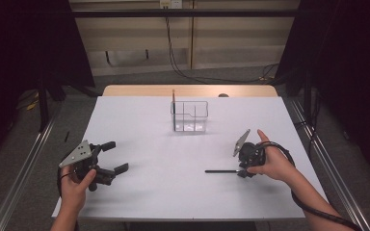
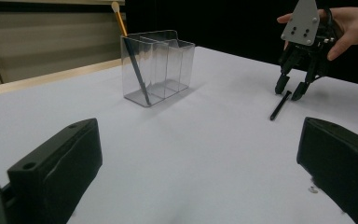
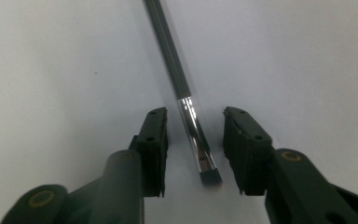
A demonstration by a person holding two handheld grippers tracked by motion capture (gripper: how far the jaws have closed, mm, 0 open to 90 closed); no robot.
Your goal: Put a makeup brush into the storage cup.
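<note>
A thin dark-handled brush with a metal ferrule lies flat on the white table at the right. My right gripper points down over its bristle end, one jaw on each side. Small gaps remain, so it is open around the brush. The left gripper view shows that gripper straddling the end of the brush. My left gripper rests at the front left, open wide and holding nothing. A clear divided organizer stands at the middle back. An orange-handled brush leans in its left compartment.
The white sheet covers the table, with a wooden edge showing behind the organizer. Dark curtains hang at both sides. Metal rails run along the floor beside the table. A black cable trails from my right gripper.
</note>
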